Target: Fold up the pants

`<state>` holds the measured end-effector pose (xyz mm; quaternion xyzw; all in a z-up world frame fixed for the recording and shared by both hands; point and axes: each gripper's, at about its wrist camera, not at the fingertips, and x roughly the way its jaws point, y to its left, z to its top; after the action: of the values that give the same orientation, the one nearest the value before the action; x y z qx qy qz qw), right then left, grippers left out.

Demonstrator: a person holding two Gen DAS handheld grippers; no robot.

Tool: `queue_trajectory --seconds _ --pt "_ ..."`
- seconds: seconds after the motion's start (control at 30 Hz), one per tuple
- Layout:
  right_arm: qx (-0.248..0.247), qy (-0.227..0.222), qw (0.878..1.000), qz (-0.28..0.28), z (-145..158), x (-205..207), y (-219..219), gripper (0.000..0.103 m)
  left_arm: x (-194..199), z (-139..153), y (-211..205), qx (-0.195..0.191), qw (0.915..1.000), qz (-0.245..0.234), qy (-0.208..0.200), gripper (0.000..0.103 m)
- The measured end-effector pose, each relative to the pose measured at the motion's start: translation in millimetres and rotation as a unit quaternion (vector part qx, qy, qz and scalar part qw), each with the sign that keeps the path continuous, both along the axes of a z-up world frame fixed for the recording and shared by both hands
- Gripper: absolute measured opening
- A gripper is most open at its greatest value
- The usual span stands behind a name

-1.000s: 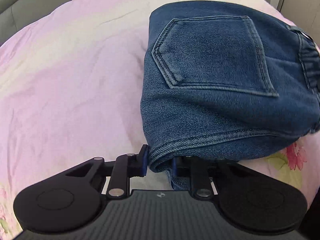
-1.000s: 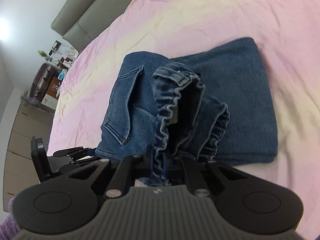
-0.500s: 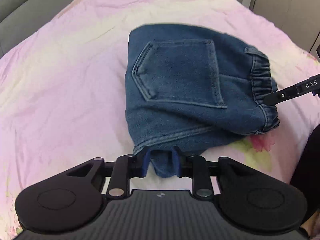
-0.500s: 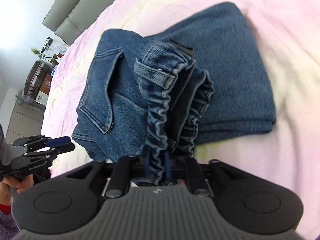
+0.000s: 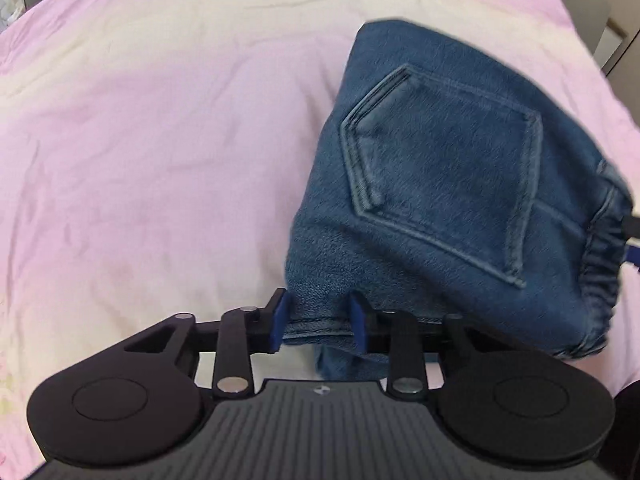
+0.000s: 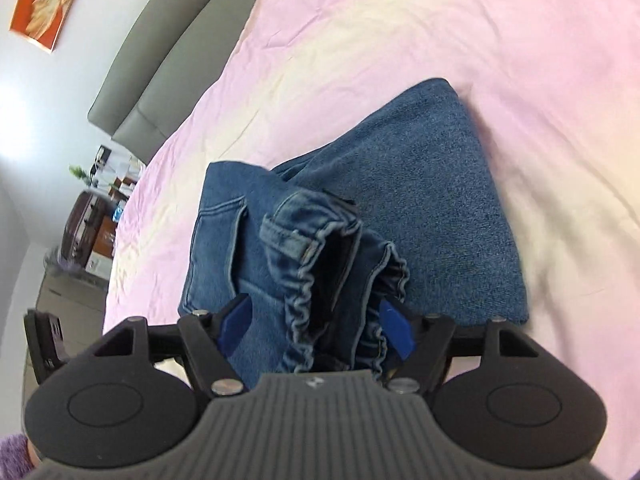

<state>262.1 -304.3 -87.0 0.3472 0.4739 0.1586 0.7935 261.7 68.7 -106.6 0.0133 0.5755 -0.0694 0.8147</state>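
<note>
A: Two grippers sit nearest you, one in each hand. Your left gripper [image 5: 318,322] has its blue pads part-way open on either side of a thick folded hem edge of the pants [image 5: 452,208]; the cloth lies between the pads, but you cannot tell from this view whether they pinch it.

B: And the right one?

A: Your right gripper [image 6: 316,326] stands wide open. The gathered elastic waistband [image 6: 300,300] lies loose between its fingers, gripped by neither pad.

B: Where are the pants?

A: They rest on the bed [image 5: 160,140], just beyond both grippers. The seat half, with its stitched back pocket [image 5: 440,168], is doubled over the flat leg section [image 6: 440,184] farther off.

B: How will they handle?

A: Judging by the look, this is thick, soft denim: heavy enough to stay where it drops, limp enough to sag, and not slippery. The waistband is ruffled and stretchy, so it would give under a pull. The hem and the belt loop [image 6: 286,240] are the firmer places to take hold.

B: And beyond that?

A: A smooth, faintly creased pink and cream sheet, then a padded grey headboard [image 6: 168,64], and an orange picture [image 6: 48,0] on a pale wall.
</note>
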Motion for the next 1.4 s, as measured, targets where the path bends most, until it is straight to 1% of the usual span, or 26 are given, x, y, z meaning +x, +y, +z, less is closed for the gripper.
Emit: queue_trajectory --seconds 0.03,0.07,0.17,0.23,0.3,0.37,0.4,0.43,0.53,0.63,0.7,0.77,0.8,0.87,0.93,1.03,1.07,1.13,1.2,1.27,1.37,1.4 --pt "0.014 0.006 1.000 -0.007 -4 3 -1 0.068 0 -5 3 0.008 0.9999 0.003 0.010 0.031" --pt "0.028 0.013 0.999 -0.013 -9 5 -3 0.068 -1 -9 7 0.006 0.9999 0.004 0.015 0.031" --pt "0.058 0.028 0.998 -0.025 -21 12 -7 0.069 -2 -15 8 0.010 0.9998 -0.004 0.014 0.031" --pt "0.072 0.030 0.997 -0.030 -28 19 -7 0.069 -2 -19 4 0.015 0.9997 -0.013 0.014 0.031" --pt "0.087 0.035 0.995 -0.036 -33 25 -6 0.069 -2 -21 6 0.008 0.9997 -0.014 0.017 0.031" --pt "0.093 0.040 0.994 -0.042 -34 30 -3 0.063 -2 -22 10 -0.003 0.9998 -0.005 0.020 0.031" --pt "0.092 0.040 0.994 -0.043 -32 31 0 0.045 -1 -23 13 -0.005 0.9998 -0.004 0.020 0.031" --pt "0.084 0.037 0.995 -0.043 -27 30 2 0.039 -2 -23 12 -0.003 0.9998 -0.004 0.019 0.031" --pt "0.048 0.009 0.999 -0.018 1 30 11 0.030 -3 -22 9 0.009 0.9998 -0.013 0.012 0.031" --pt "0.034 -0.018 0.999 0.009 37 37 22 0.027 -6 -21 8 0.004 0.9999 -0.006 0.010 0.031" --pt "0.009 -0.046 0.998 0.039 69 47 37 0.026 -8 -13 8 0.000 1.0000 -0.005 0.004 0.029" --pt "-0.009 -0.065 0.996 0.060 98 60 49 0.026 -10 -2 10 -0.017 0.9998 -0.004 -0.004 0.024" --pt "-0.018 -0.075 0.995 0.067 111 66 54 0.026 -12 7 11 -0.032 0.9994 0.001 -0.011 0.022" --pt "-0.034 -0.095 0.992 0.076 137 76 58 0.026 -14 22 14 -0.056 0.9981 0.008 -0.022 0.022" --pt "-0.045 -0.111 0.989 0.082 161 87 57 0.026 -15 38 18 -0.090 0.9952 0.012 -0.038 0.022" --pt "-0.056 -0.115 0.989 0.073 181 101 43 0.026 -11 51 16 -0.117 0.9917 0.009 -0.051 0.022" --pt "-0.066 -0.111 0.989 0.068 181 103 37 0.026 -10 52 12 -0.121 0.9913 0.003 -0.053 0.022" --pt "-0.077 -0.092 0.991 0.053 172 107 21 0.026 -8 50 1 -0.114 0.9916 -0.013 -0.060 0.022" --pt "-0.069 -0.059 0.995 0.031 149 106 -2 0.025 -3 42 -8 -0.106 0.9924 -0.020 -0.058 0.022" --pt "-0.063 -0.027 0.998 0.007 122 103 -24 0.025 -1 32 -17 -0.106 0.9928 -0.029 -0.048 0.022" --pt "-0.064 0.008 0.998 -0.028 86 98 -57 0.024 -1 16 -29 -0.099 0.9936 -0.045 -0.031 0.022" --pt "-0.067 0.021 0.997 -0.039 74 99 -66 0.024 -1 11 -25 -0.099 0.9936 -0.050 -0.025 0.022"
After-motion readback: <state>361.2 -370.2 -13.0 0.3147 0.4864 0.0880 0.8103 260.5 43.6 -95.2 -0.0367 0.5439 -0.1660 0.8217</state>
